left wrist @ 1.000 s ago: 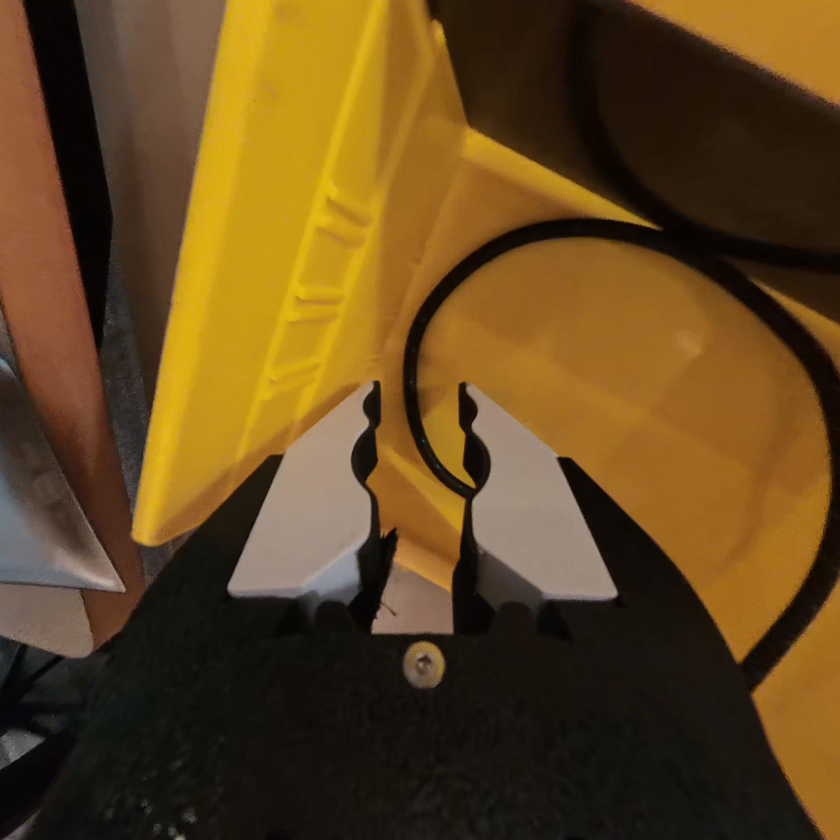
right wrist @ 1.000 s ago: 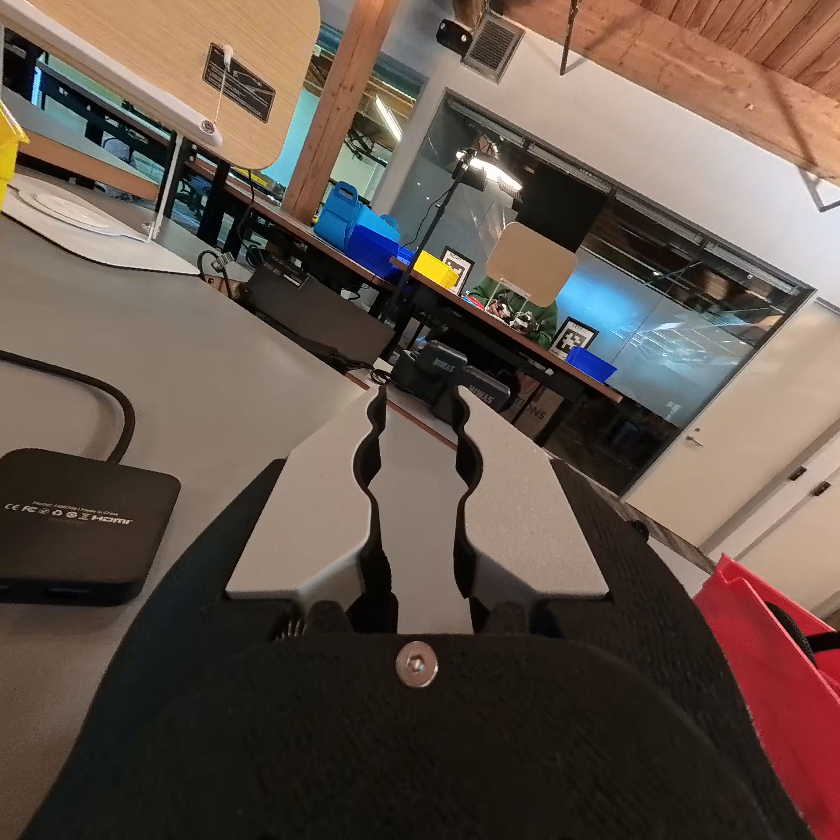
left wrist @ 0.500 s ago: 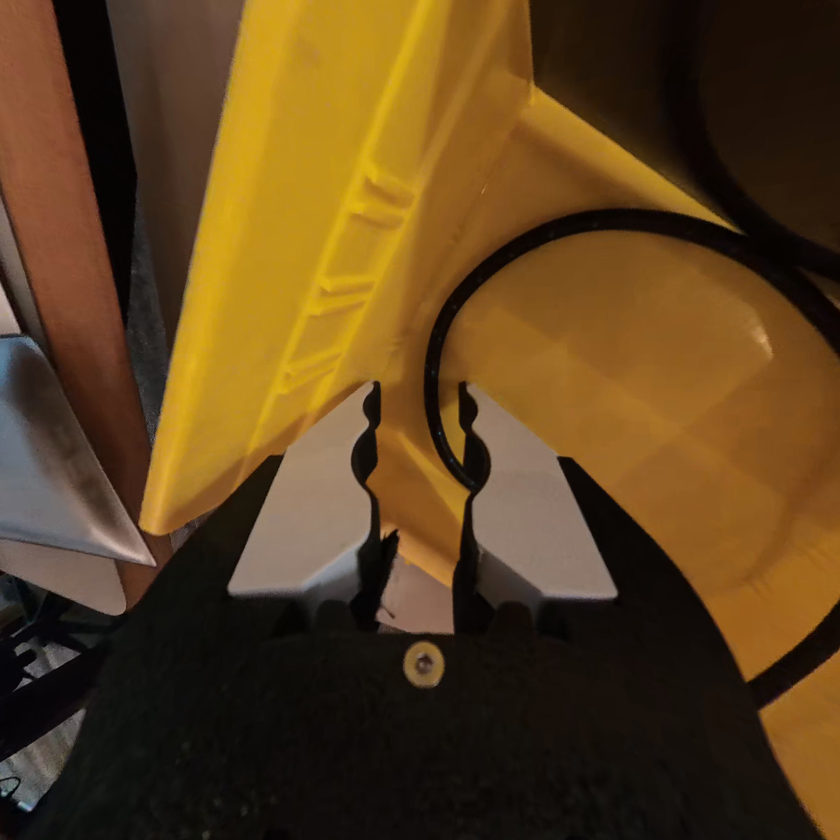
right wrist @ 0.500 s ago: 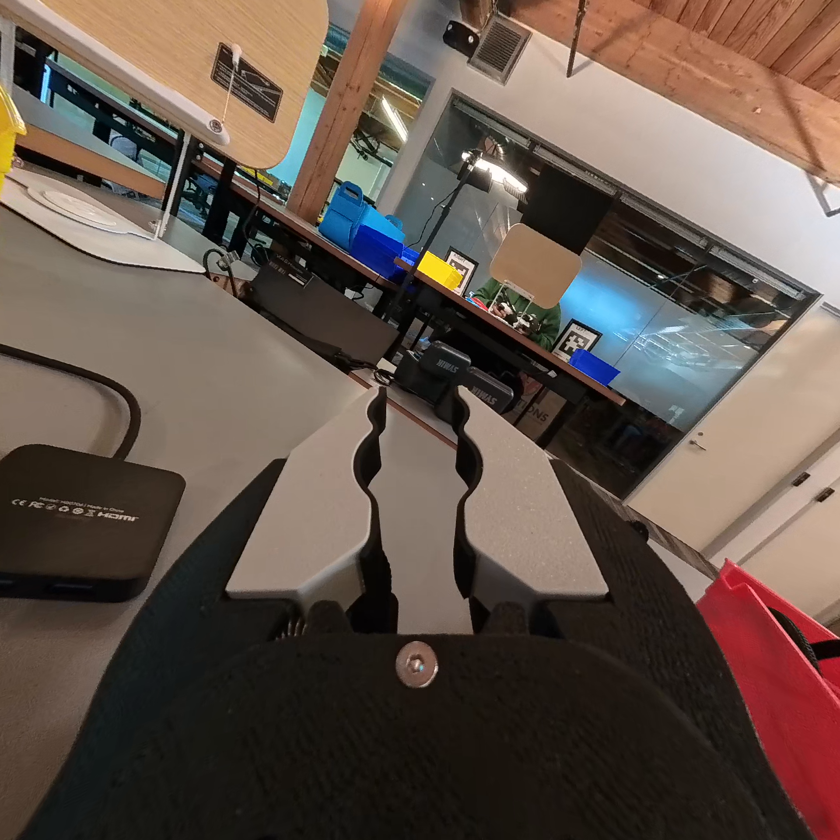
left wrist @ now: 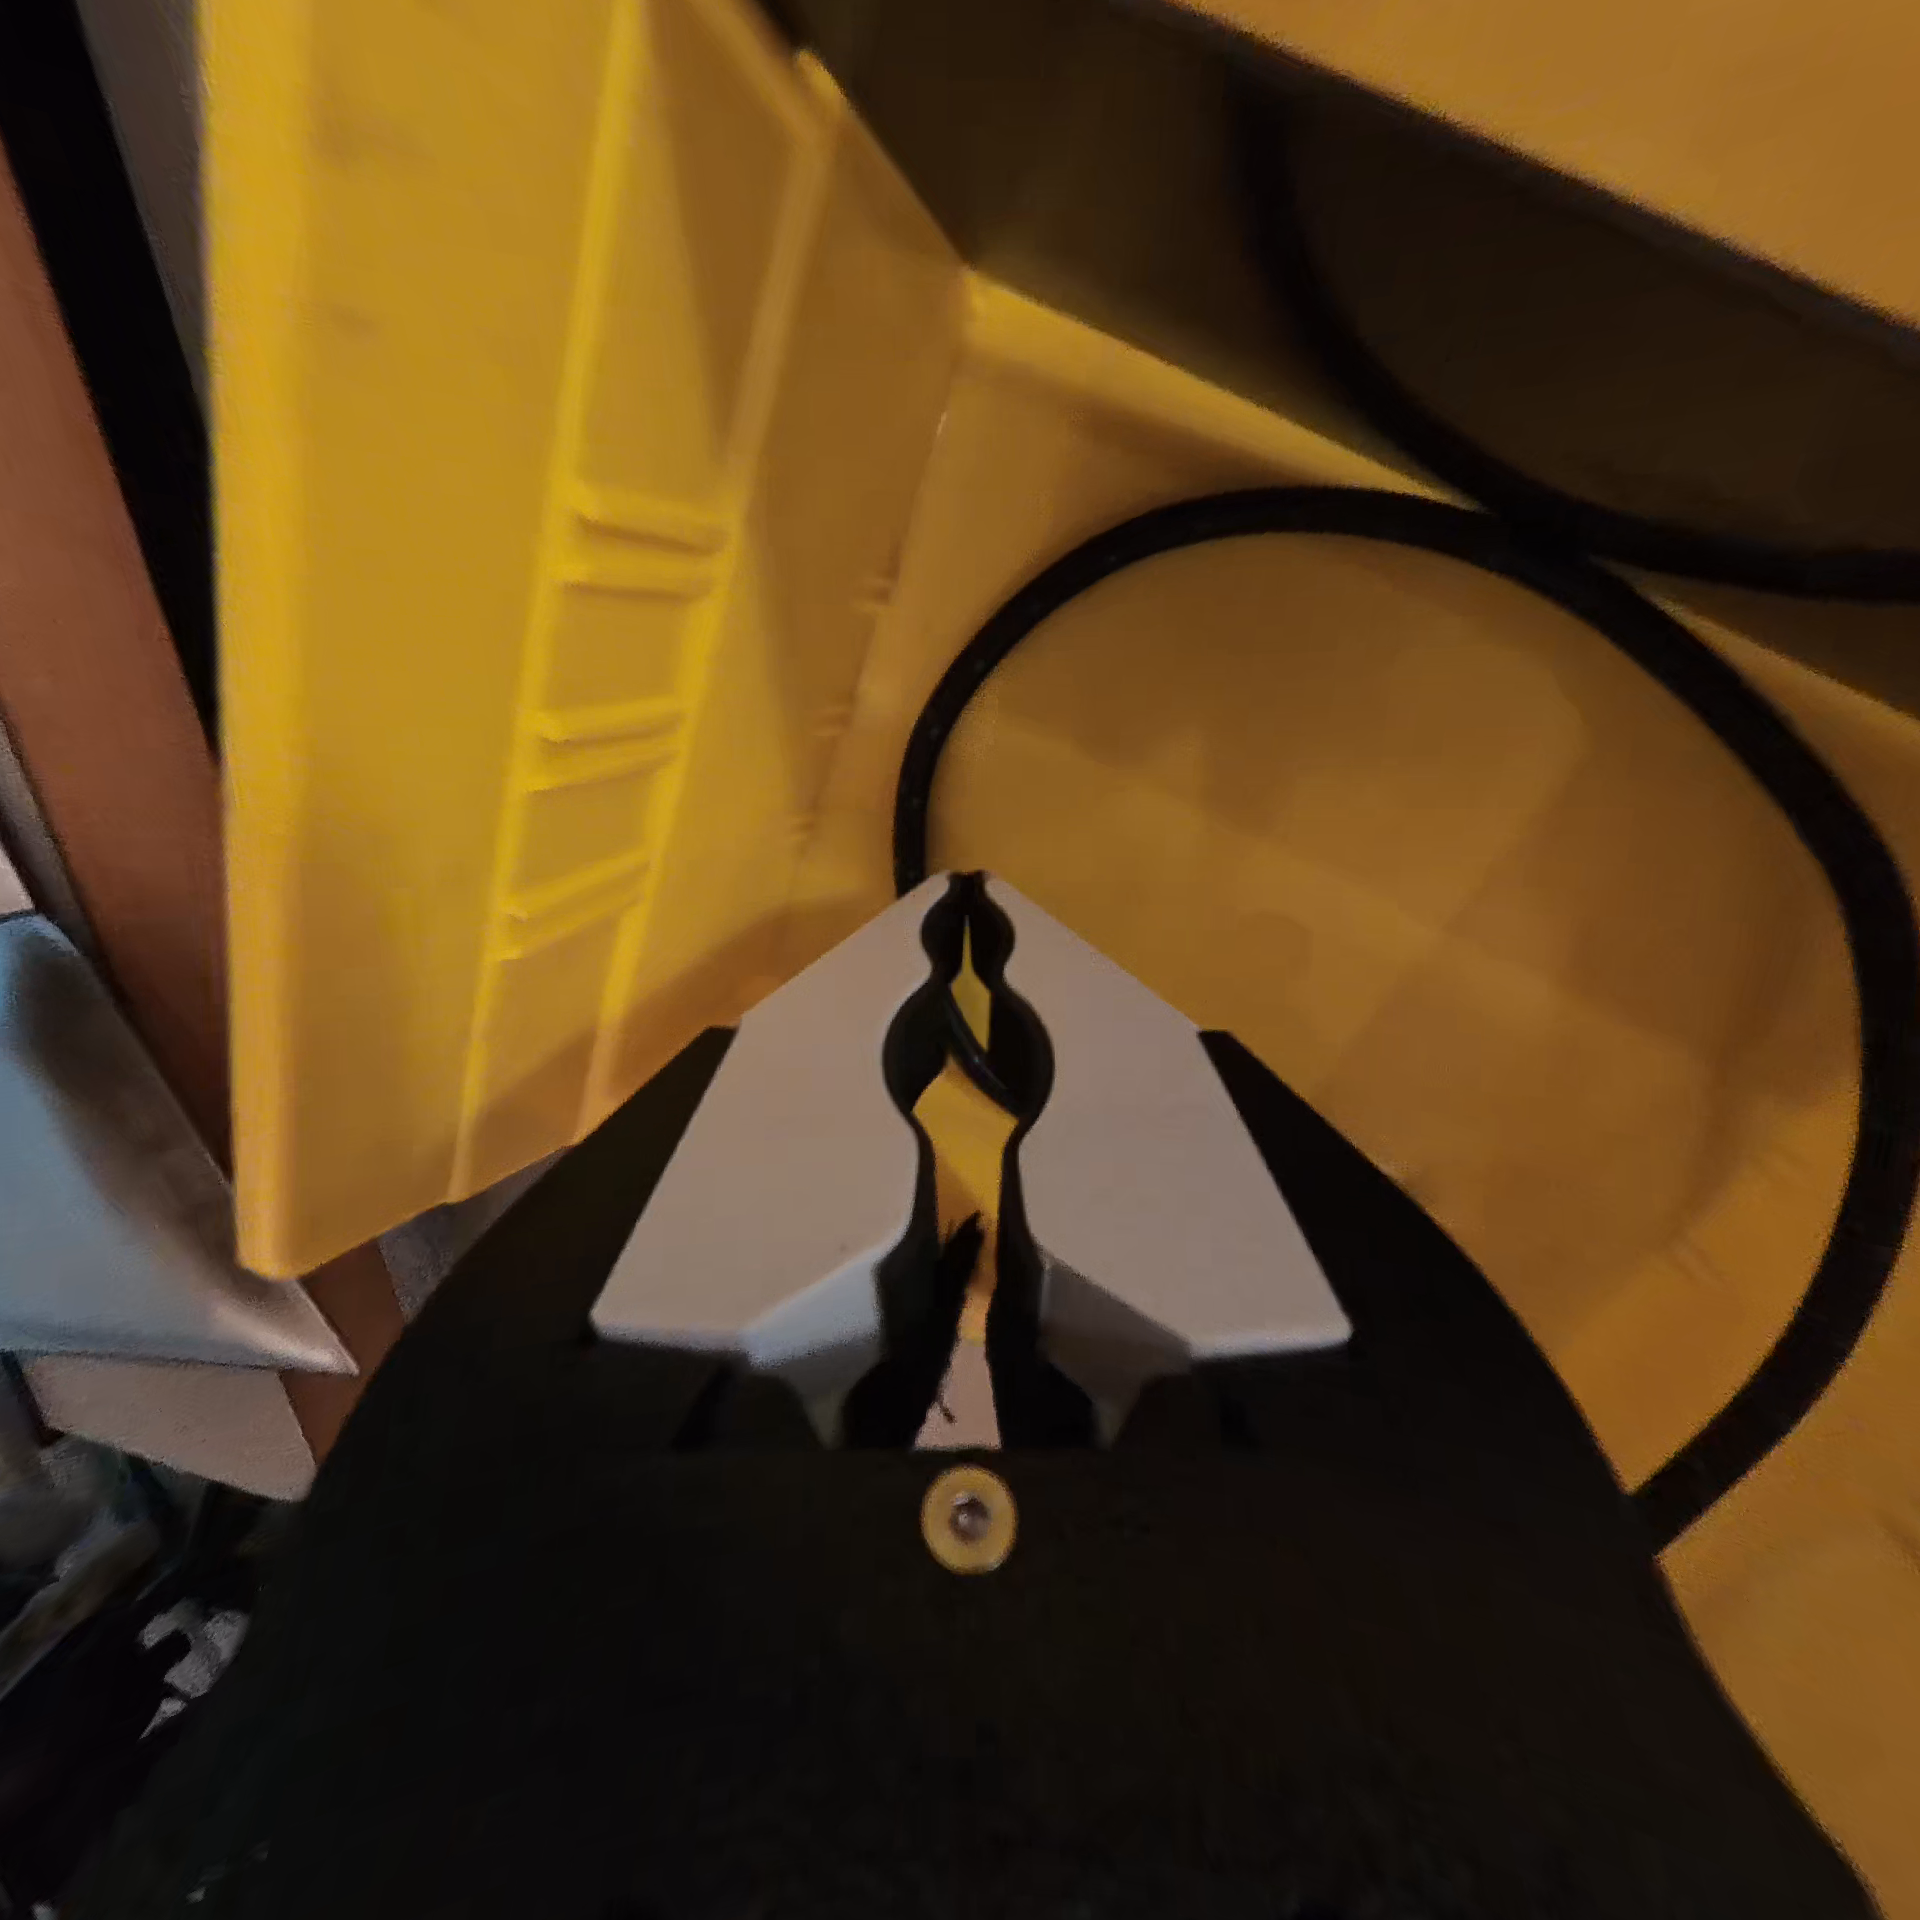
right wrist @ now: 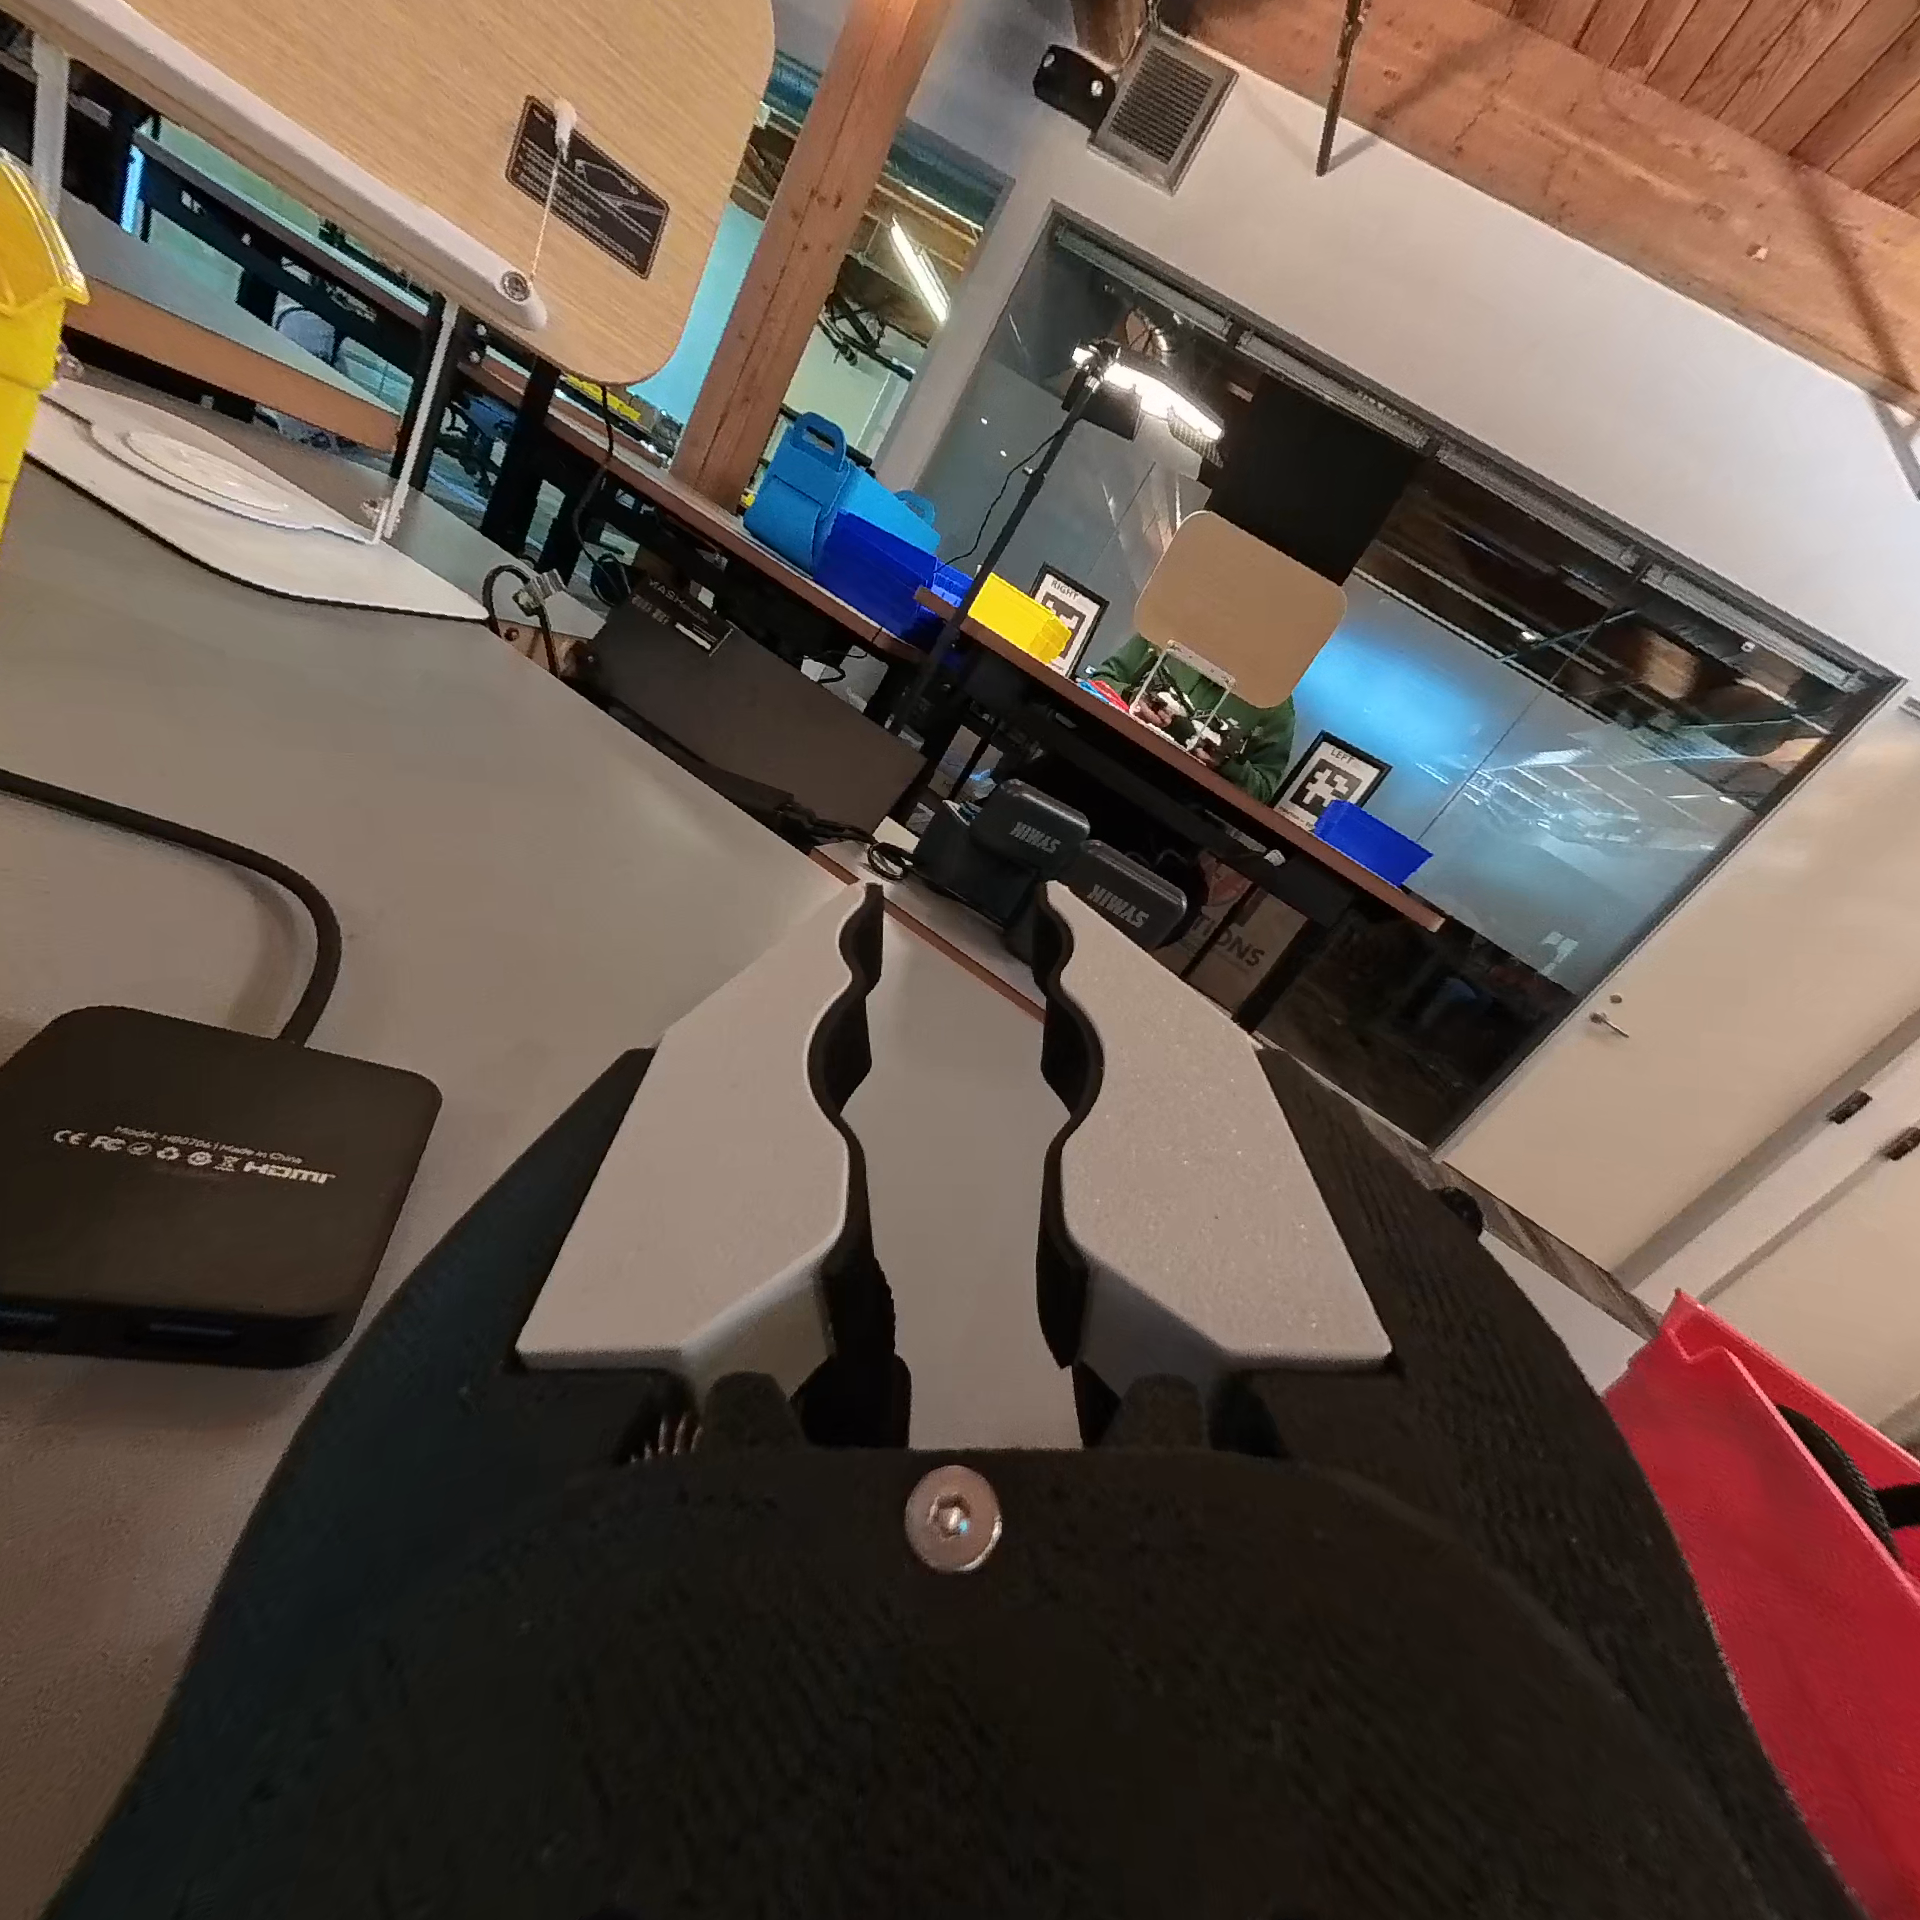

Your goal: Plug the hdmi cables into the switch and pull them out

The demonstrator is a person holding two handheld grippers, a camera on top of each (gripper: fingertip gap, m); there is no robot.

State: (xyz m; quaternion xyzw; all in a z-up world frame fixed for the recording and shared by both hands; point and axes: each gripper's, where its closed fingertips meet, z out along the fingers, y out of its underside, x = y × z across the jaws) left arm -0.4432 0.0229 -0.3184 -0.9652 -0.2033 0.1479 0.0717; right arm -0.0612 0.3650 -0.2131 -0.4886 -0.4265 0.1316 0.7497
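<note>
In the left wrist view my left gripper (left wrist: pixel 966 883) reaches into a yellow bin (left wrist: pixel 1351 987) and is shut on a thin black HDMI cable (left wrist: pixel 1039 582) that loops across the bin floor and passes between the fingers. Its plug is not visible. In the right wrist view my right gripper (right wrist: pixel 961 904) is open and empty, low over the grey table (right wrist: pixel 468 810). The black switch box (right wrist: pixel 197 1174) lies flat on the table to its left, with a black cord (right wrist: pixel 281 894) running from its far side.
A red bin (right wrist: pixel 1787 1538) stands at the right of the right gripper. A yellow bin corner (right wrist: pixel 26 301) shows at far left, beside a white mat (right wrist: pixel 208 488). A wooden post (left wrist: pixel 94 727) and metal bracket (left wrist: pixel 125 1226) stand left of the yellow bin. Desks and a seated person are behind. The left gripper's tips are roughly 50 cm from the right gripper's.
My left gripper has closed on the black cable in the yellow bin; it was open around it before. The right gripper has drifted slightly and stays open.
</note>
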